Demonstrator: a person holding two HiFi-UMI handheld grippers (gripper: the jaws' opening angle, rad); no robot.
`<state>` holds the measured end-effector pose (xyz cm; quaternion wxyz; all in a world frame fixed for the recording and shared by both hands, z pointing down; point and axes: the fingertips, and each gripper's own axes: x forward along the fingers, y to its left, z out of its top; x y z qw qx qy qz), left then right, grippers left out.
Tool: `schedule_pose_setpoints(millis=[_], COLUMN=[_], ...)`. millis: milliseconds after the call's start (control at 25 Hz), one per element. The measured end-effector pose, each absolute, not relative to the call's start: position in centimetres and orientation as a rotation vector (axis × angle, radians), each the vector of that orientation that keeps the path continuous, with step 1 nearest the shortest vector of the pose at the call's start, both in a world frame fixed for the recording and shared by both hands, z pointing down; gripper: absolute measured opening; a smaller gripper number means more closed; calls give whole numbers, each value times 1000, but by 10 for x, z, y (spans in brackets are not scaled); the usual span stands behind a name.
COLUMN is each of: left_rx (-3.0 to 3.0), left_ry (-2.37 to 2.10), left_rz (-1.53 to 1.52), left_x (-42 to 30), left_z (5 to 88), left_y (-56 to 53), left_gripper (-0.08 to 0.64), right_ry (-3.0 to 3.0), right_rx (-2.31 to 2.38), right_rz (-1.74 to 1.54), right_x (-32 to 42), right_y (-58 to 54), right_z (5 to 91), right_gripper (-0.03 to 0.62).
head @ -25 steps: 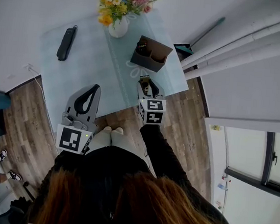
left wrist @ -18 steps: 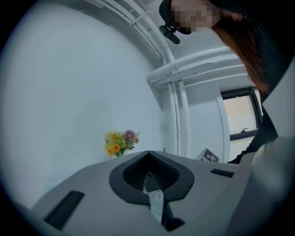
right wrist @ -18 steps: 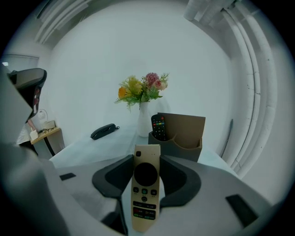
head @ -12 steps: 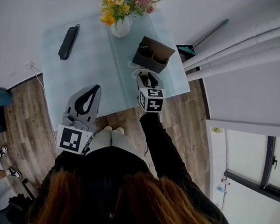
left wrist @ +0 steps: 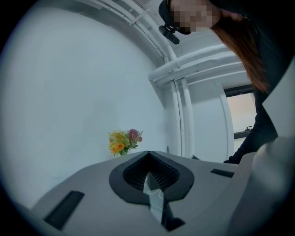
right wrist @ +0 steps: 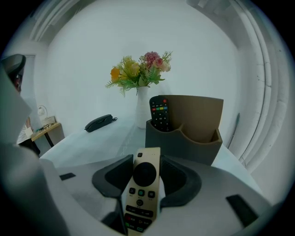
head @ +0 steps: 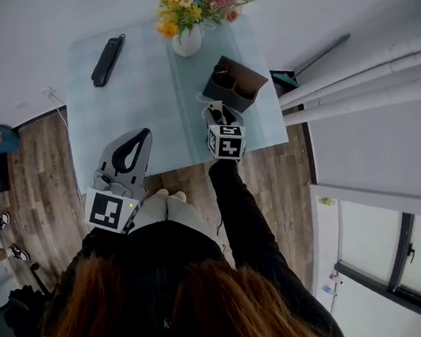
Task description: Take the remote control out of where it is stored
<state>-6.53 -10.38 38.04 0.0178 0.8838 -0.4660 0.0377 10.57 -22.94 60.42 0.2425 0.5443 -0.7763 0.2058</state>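
Right gripper [right wrist: 146, 160], lower centre of its view, pinches the cream remote control [right wrist: 143, 191] by its long edges, apparently already lifted clear of the holder [right wrist: 196, 138] just beyond. A black remote [right wrist: 160, 113] stands upright inside. Left gripper [left wrist: 148, 174] is pressed together, empty, judged idle.

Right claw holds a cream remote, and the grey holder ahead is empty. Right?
No. The holder is not empty: the right gripper view shows a black remote standing in its left compartment. The right claw does hold the cream remote.
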Motion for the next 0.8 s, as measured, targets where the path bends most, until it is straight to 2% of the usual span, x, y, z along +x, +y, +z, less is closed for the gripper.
schedule_pose_setpoints(millis=[800], left_rx=[2702], left_ry=[-1493], left_rz=[136], left_x=[-67], left_z=[383], left_y=[-104], left_gripper=[5], right_ry=[-2017], right_rx=[1360], right_rz=[712], right_x=[107], right_y=[-240], right_z=[659], right_gripper=[189])
